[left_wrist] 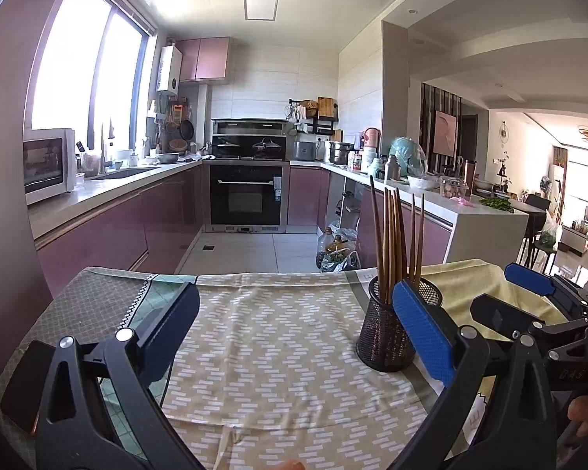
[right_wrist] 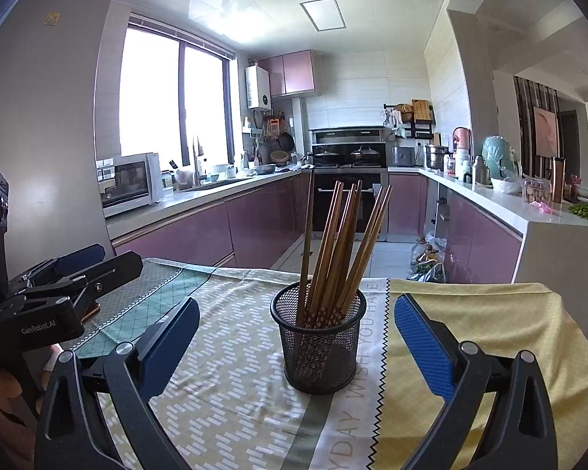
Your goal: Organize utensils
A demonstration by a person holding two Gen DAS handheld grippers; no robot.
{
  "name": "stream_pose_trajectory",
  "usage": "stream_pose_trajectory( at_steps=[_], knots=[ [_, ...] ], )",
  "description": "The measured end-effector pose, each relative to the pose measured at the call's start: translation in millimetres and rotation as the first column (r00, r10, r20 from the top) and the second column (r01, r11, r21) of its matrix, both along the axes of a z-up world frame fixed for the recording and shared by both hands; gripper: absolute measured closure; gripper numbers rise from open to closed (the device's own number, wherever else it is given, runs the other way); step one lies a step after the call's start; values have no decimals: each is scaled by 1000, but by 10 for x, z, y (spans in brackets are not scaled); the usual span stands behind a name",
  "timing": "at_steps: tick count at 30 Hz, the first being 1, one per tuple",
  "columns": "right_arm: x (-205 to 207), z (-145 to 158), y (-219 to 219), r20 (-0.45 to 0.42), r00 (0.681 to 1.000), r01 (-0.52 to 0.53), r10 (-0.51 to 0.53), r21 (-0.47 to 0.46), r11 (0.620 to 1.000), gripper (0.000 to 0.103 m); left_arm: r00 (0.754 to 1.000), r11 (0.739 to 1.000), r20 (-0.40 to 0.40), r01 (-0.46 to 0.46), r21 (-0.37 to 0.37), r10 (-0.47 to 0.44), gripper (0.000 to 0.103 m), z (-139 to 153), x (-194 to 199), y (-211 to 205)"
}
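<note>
1. my left gripper (left_wrist: 294,337) stands spread wide over the patterned tablecloth (left_wrist: 262,337), with nothing between its blue pads
2. my right gripper (right_wrist: 296,342) is just as wide apart and grips nothing; the black mesh cup (right_wrist: 318,342) sits on the cloth between its two fingers, touching neither
3. the brown chopsticks (right_wrist: 335,250) stand bundled in that cup, leaning and fanned out at the top
4. from my left wrist view the cup sits to the right, partly behind my right-hand finger pad (left_wrist: 421,333)
5. purple kitchen cabinets (right_wrist: 184,231) run behind the table
</note>
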State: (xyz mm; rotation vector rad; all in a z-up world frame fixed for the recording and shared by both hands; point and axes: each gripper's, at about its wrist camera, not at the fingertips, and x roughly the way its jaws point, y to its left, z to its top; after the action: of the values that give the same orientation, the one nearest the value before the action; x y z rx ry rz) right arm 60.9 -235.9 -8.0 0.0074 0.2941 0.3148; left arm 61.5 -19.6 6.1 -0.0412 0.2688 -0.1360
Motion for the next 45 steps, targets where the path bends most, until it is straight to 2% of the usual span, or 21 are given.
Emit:
stream_pose_trajectory(
  at_steps=[7, 18, 45],
  knots=[
    [-136, -7, 59, 31, 999, -10, 10, 5, 1000, 7, 998, 999, 62, -28, 18, 27, 6, 7, -225, 74],
    [-230, 9, 105, 51, 999, -8, 7, 14, 1000, 7, 994, 999, 101, -38, 18, 36, 6, 32, -422, 114],
    [-269, 11, 124, 64, 998, -10, 8, 26, 1000, 7, 992, 999, 122, -47, 16, 45, 6, 96, -494, 113]
  ],
)
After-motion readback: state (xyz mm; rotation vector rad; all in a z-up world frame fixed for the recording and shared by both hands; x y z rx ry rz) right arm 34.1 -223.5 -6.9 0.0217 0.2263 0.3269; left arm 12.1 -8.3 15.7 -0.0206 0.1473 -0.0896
